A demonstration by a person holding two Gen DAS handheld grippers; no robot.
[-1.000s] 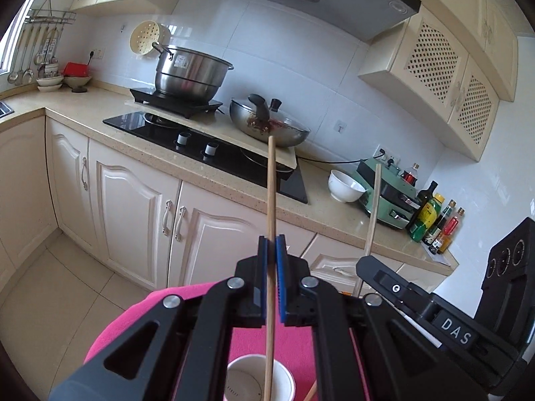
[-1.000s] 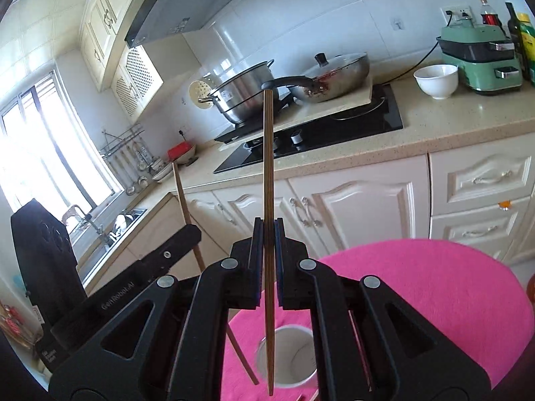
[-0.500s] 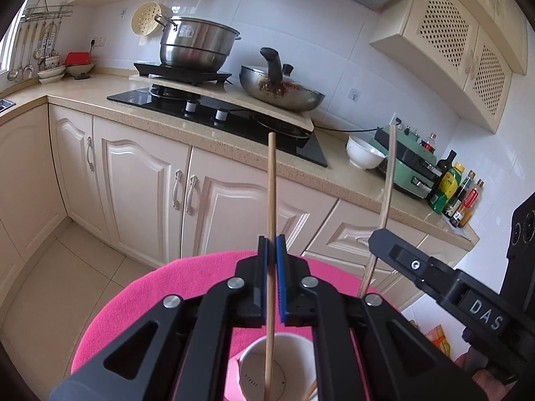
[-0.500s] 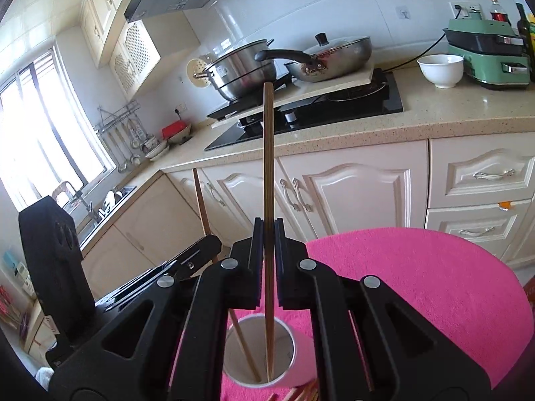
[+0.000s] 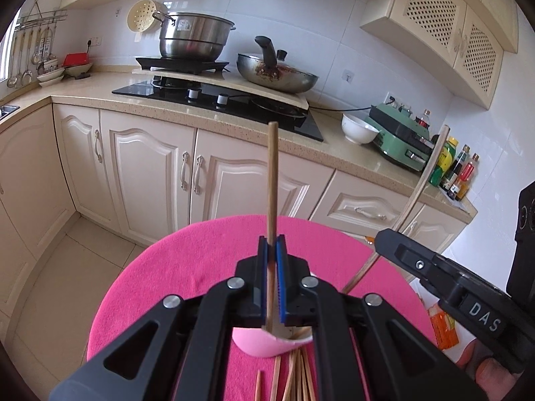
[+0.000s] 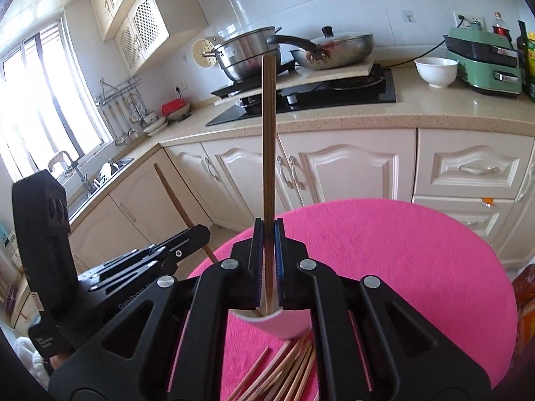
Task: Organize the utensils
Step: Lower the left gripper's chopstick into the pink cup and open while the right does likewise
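Chopstick tips (image 5: 267, 324) perhaps inside cup (image 5: 264, 342)

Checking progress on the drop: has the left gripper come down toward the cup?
Yes. The left gripper sank: the stove rose in view, and the cup sits closer.

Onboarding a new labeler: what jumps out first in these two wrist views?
Each gripper is shut on one upright wooden chopstick: the left gripper holds its chopstick, the right gripper its own, both lower ends inside the white cup. The cup stands on a bright pink tablecloth, with loose chopsticks lying on the near side of it. Behind, a steel pot sits on the stove.
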